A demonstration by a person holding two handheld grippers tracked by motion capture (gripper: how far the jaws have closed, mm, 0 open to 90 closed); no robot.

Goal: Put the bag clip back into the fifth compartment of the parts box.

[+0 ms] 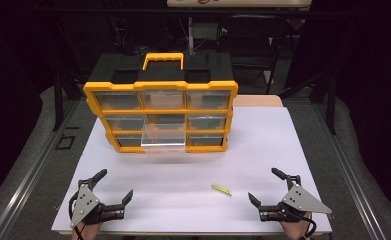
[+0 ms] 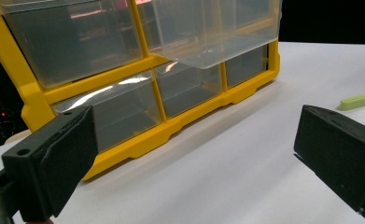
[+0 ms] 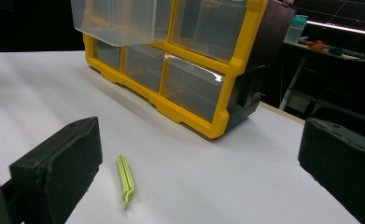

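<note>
A yellow and black organizer cabinet (image 1: 160, 100) with clear drawers stands upright at the back of the white table (image 1: 193, 165). Its middle drawer (image 1: 164, 135) is pulled out toward me; the same drawer (image 2: 217, 28) juts out in the left gripper view and also appears as the drawer (image 3: 124, 21) in the right gripper view. A small lime-green clip (image 1: 221, 189) lies flat on the table, nearer the right gripper; the clip (image 3: 125, 179) lies just ahead of its jaws. My left gripper (image 1: 110, 187) and right gripper (image 1: 269, 187) rest near the front edge, both open and empty.
The table's front edge runs just below both grippers. Grey padded rails (image 1: 28, 165) flank the table. A wooden board (image 1: 258, 101) shows behind the cabinet's right side. Dark chairs and stands sit beyond the table.
</note>
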